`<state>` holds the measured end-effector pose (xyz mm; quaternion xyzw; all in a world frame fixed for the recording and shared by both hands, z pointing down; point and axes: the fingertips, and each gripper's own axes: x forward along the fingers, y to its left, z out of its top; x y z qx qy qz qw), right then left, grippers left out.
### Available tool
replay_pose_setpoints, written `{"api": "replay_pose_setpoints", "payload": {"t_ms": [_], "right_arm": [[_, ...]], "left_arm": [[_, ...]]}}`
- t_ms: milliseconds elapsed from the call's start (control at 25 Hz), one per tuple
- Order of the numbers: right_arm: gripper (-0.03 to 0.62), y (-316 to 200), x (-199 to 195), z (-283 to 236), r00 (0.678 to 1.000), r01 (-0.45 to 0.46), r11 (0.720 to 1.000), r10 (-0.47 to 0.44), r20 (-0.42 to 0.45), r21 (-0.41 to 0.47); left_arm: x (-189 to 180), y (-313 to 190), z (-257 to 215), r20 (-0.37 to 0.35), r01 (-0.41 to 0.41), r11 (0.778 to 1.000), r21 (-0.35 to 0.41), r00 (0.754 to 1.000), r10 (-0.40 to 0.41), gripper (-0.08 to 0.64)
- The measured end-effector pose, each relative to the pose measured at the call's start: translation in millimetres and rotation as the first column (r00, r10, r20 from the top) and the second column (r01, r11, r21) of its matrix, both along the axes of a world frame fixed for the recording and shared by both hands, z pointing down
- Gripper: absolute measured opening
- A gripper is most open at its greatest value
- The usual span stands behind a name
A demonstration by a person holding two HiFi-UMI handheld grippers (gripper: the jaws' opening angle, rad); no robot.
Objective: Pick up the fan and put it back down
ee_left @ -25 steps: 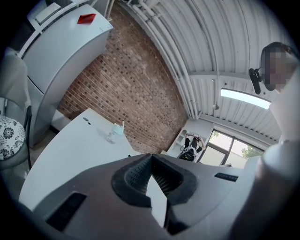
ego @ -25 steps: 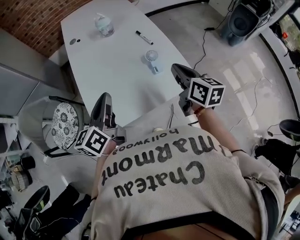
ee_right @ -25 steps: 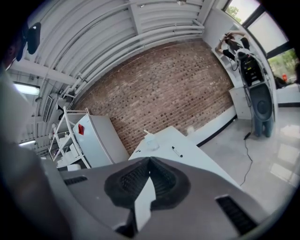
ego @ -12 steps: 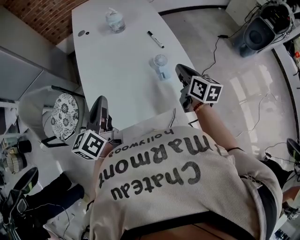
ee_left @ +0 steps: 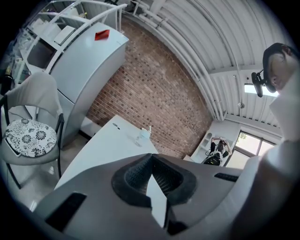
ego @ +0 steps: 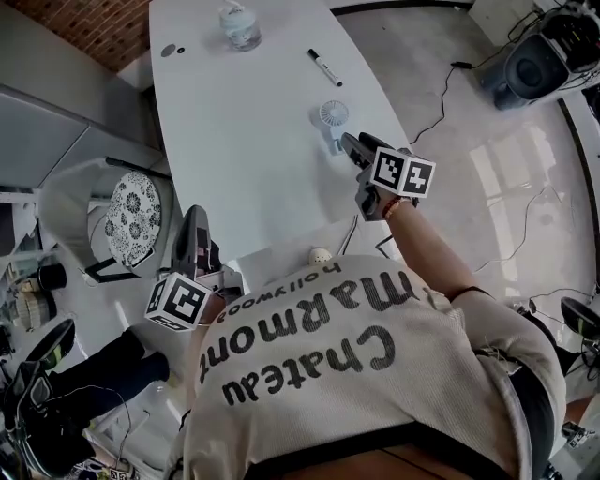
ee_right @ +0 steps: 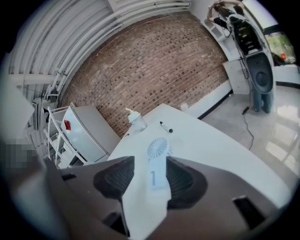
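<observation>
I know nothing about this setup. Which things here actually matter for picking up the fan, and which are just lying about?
In the job:
fan
right hand-held gripper, jaws opening, the fan's handle between them but not gripped
table it lies on

Just lying about:
marker
clear bottle
chair beside the table

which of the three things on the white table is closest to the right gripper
The small white fan, its handle in line with the right gripper's opening jaws, not gripped. The black marker and the clear bottle lie farther up the table.
</observation>
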<state>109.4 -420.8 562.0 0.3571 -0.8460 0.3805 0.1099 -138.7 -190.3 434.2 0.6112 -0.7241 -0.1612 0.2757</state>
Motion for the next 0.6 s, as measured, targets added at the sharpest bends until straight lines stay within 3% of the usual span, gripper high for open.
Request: {"api": "replay_pose_setpoints", "payload": {"t_ms": [200, 480, 600], "right_arm": [[0.262, -2, -12, 24, 0.99, 0.05, 0.997, -0.042, -0.138, 0.054], [0.345, -6, -28, 51, 0.937, 0.136, 0.987, -0.099, -0.334, 0.089], [0.337, -7, -30, 56, 0.917, 0.127, 0.988, -0.083, -0.39, 0.09]], "left_arm": [[-6, 4, 3, 0.016, 0.011, 1.0, -0.014, 1.0, -0.01, 0.0], [-12, 7, -2, 0.032, 0.012, 1.0, -0.001, 0.999, -0.012, 0.0], [-14, 13, -3, 0.029, 0.016, 1.0, -0.002, 0.999, -0.016, 0.0]]}}
